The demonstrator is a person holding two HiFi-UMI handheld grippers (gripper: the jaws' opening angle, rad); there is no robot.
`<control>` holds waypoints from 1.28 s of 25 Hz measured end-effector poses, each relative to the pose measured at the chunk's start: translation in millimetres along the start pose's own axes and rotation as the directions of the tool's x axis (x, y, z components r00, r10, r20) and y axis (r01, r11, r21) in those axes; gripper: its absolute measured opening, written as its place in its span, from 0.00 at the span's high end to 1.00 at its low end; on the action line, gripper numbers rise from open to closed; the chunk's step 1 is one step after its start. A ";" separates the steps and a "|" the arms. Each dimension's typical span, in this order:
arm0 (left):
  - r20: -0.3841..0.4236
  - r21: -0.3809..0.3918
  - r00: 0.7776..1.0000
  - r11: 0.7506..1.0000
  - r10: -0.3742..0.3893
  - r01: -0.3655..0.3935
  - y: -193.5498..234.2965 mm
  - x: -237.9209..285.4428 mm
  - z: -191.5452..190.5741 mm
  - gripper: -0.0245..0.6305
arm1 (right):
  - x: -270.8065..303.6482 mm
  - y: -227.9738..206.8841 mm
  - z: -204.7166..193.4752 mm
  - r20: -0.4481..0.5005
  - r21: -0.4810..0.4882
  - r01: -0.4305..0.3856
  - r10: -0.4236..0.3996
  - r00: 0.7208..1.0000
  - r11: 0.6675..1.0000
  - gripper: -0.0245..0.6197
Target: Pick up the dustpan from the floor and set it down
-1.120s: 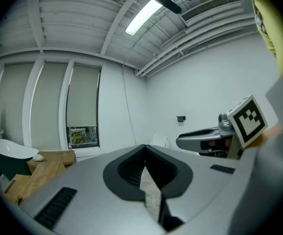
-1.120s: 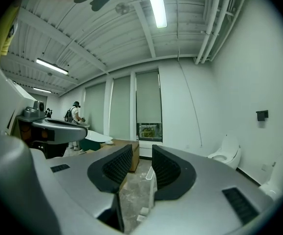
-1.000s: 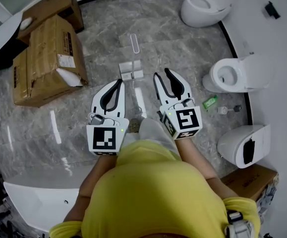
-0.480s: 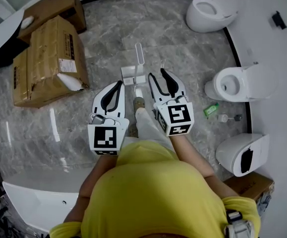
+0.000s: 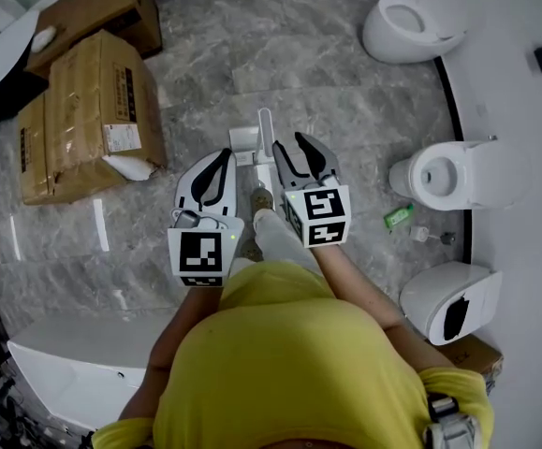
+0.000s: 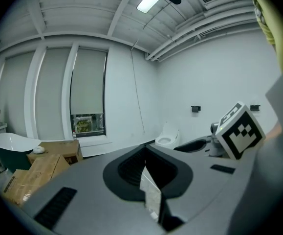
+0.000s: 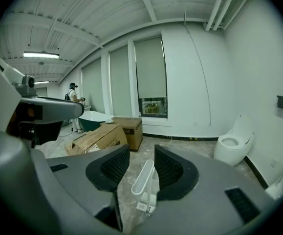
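Note:
A white dustpan (image 5: 248,145) stands on the marble floor with its long handle (image 5: 266,127) upright. My right gripper (image 5: 291,148) is just right of the handle, open, with nothing between its pads. In the right gripper view the handle (image 7: 145,180) rises a short way ahead, framed between the open jaws of that gripper (image 7: 141,151) and touching neither. My left gripper (image 5: 225,155) hangs left of the pan, shut and empty; in the left gripper view its tips (image 6: 144,153) meet and the right gripper's marker cube (image 6: 240,131) shows beside it.
Cardboard boxes (image 5: 88,110) lie at the left. Toilets (image 5: 411,21) (image 5: 458,171) (image 5: 448,293) line the right wall, with a green bottle (image 5: 397,216) on the floor there. A white bathtub rim (image 5: 74,363) is behind me. My shoe (image 5: 262,199) is close to the pan. A person (image 7: 73,94) stands far off.
I have stepped toward the dustpan. Both grippers came forward and down; the pan, well ahead of them a second ago, now sits between them with the right gripper beside its handle.

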State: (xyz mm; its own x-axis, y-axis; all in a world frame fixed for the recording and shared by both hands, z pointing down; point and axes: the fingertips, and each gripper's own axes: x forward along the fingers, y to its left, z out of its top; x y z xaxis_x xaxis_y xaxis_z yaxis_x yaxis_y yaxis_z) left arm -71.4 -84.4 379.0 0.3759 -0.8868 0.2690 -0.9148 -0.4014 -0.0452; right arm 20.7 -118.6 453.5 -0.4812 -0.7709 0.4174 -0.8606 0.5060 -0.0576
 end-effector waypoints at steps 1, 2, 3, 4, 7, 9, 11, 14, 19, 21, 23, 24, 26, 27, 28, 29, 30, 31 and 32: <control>-0.008 -0.002 1.000 1.000 0.003 -0.003 3.7 8.7 -0.3 0.96 | 10.1 -3.1 -3.1 -0.019 0.002 -0.008 0.008 1.000 1.000 0.70; -0.016 -0.005 1.000 1.000 0.007 -0.007 7.2 16.8 -1.0 0.96 | 19.9 -5.8 -7.1 -0.039 0.008 -0.016 0.017 0.999 1.000 0.70; -0.024 -0.008 1.000 1.000 0.011 -0.011 10.5 24.4 -1.9 0.96 | 29.5 -8.4 -11.9 -0.060 0.017 -0.026 0.027 0.998 1.000 0.69; -0.031 -0.011 0.999 1.000 0.017 -0.017 13.7 31.7 -2.6 0.96 | 38.8 -11.0 -16.8 -0.082 0.029 -0.036 0.038 0.996 0.999 0.69; -0.059 -0.015 0.998 0.999 0.035 -0.036 23.4 51.6 -6.0 0.96 | 63.5 -17.5 -30.0 -0.141 0.062 -0.062 0.070 0.987 0.996 0.68; -0.081 -0.020 0.996 0.999 0.049 -0.050 29.0 61.7 -9.8 0.96 | 75.4 -18.3 -38.5 -0.181 0.063 -0.082 0.093 0.979 0.995 0.67; -0.092 -0.026 0.994 0.998 0.063 -0.065 34.7 70.4 -10.2 0.96 | 85.5 -17.8 -44.9 -0.214 0.061 -0.102 0.113 0.970 0.993 0.66; -0.097 -0.031 0.993 0.997 0.071 -0.074 39.7 80.7 -9.5 0.96 | 98.2 -18.5 -54.8 -0.255 0.090 -0.111 0.131 0.958 0.990 0.65; -0.111 -0.048 0.991 0.996 0.074 -0.080 45.4 85.2 -14.5 0.96 | 111.7 -14.2 -84.2 -0.370 0.155 -0.101 0.152 0.917 0.983 0.59; -0.113 -0.051 0.991 0.996 0.071 -0.077 47.9 86.6 -14.2 0.96 | 115.6 -12.2 -94.7 -0.407 0.174 -0.092 0.157 0.900 0.980 0.59; -0.110 -0.052 0.992 0.996 0.066 -0.072 51.3 88.5 -12.1 0.96 | 119.2 -10.1 -104.1 -0.438 0.206 -0.078 0.163 0.884 0.975 0.59; -0.108 -0.054 0.992 0.996 0.062 -0.068 53.5 89.5 -11.0 0.96 | 121.4 -8.9 -108.1 -0.450 0.222 -0.071 0.166 0.877 0.973 0.59; -0.107 -0.059 0.993 0.996 0.055 -0.062 58.9 91.6 -9.3 0.96 | 126.8 -6.7 -111.8 -0.465 0.234 -0.058 0.165 0.870 0.970 0.59; -0.109 -0.061 0.993 0.996 0.052 -0.059 61.4 92.3 -8.7 0.96 | 129.5 -6.3 -112.3 -0.469 0.229 -0.053 0.159 0.869 0.972 0.60; -0.111 -0.060 0.993 0.997 0.050 -0.057 63.7 92.9 -8.1 0.96 | 131.6 -6.6 -112.8 -0.474 0.222 -0.047 0.150 0.868 0.974 0.62; -0.111 -0.059 0.993 0.997 0.048 -0.055 65.9 93.2 -7.1 0.96 | 132.8 -7.3 -114.1 -0.480 0.219 -0.036 0.140 0.866 0.975 0.64; -0.107 -0.058 0.993 0.997 0.046 -0.052 68.5 93.5 -5.9 0.96 | 133.8 -8.0 -115.7 -0.488 0.222 -0.021 0.130 0.863 0.975 0.66; -0.101 -0.060 0.994 0.997 0.043 -0.050 71.6 93.7 -5.0 0.96 | 135.0 -8.5 -116.8 -0.496 0.227 -0.007 0.121 0.860 0.974 0.67; -0.098 -0.064 0.994 0.997 0.041 -0.048 74.9 93.8 -4.8 0.96 | 136.3 -8.4 -117.1 -0.504 0.231 0.004 0.116 0.856 0.973 0.68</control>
State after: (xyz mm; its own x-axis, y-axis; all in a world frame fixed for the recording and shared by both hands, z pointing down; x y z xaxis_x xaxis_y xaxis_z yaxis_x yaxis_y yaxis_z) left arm -105.4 -196.5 405.5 0.3215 -0.8760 0.3596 -0.9392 -0.3433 0.0035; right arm -18.1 -182.6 617.0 -0.4278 -0.4065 0.8073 -0.8777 0.4002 -0.2636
